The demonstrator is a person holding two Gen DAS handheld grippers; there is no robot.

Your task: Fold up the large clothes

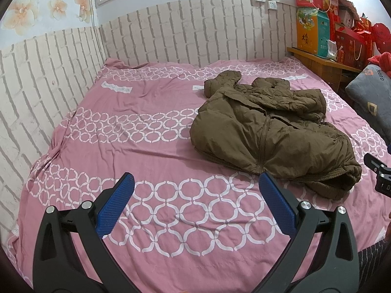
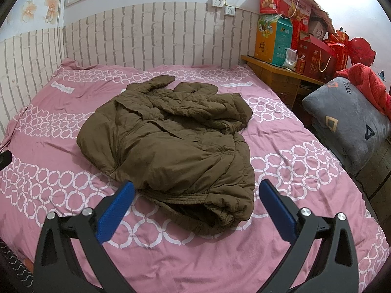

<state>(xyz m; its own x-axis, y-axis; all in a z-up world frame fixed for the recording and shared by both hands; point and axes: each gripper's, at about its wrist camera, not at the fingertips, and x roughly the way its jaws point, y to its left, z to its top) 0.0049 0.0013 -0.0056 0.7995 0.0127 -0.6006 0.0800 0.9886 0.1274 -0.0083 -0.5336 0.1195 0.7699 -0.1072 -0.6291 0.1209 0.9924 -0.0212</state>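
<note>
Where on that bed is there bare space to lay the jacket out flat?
The widest bare patch of the pink bedsheet lies between the brown padded jacket and the brick-pattern wall. A narrower strip runs along the near edge, under the left gripper and right gripper. It is crowded beside the folded grey blanket and the gift boxes.

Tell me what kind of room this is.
Most likely a home bedroom. A bed with a pink patterned sheet fills the view, a brown padded jacket lies crumpled on it, and a folded grey blanket sits beside stacked gift boxes on a wooden side table.
</note>
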